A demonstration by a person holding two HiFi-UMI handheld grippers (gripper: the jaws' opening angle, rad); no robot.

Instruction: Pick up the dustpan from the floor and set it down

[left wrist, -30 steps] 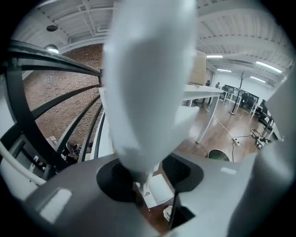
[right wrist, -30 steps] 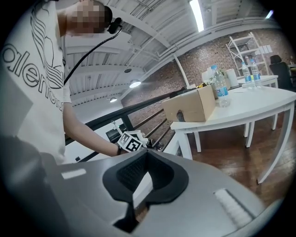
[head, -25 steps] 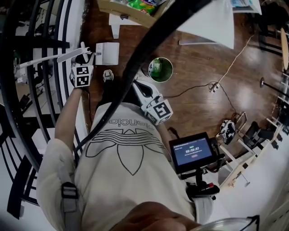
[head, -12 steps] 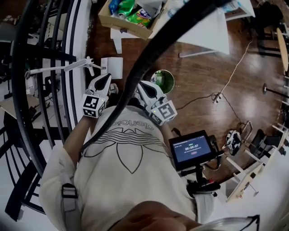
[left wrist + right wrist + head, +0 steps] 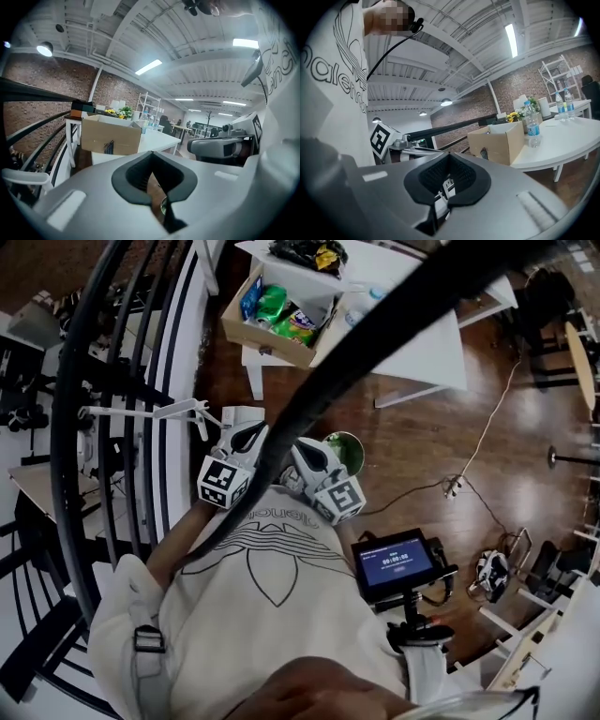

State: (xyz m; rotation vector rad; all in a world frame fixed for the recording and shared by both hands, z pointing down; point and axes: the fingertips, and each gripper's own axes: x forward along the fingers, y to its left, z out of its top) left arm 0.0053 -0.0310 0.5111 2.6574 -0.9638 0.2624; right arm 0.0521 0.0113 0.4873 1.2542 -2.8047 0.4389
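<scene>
Furthest left in the head view we see a thin white rod [image 5: 141, 411] running level. Whether it belongs to the dustpan we cannot tell. Just right of its forked end lies the flat white piece we take for the dustpan [image 5: 234, 415], down on the wooden floor [image 5: 441, 437] near a table leg.

We judge it to be light, stiff plastic with smooth walls that could slip. So we would pinch it at a handle or a raised rim, not across the broad face.

Our left gripper [image 5: 249, 435] hangs just short of it, jaws pressed together with nothing between them.

Beyond it a cardboard box [image 5: 267, 329] sits on the white table [image 5: 422, 334], open-topped and holding green and blue snack packets.

Our right gripper [image 5: 300, 450] comes next, its jaws likewise closed and empty. Only white bits of the scene beyond show through its notch.

Just beside it a round green bucket [image 5: 349, 448] stands on the floor, half hidden, so we cannot make out what is inside.
</scene>
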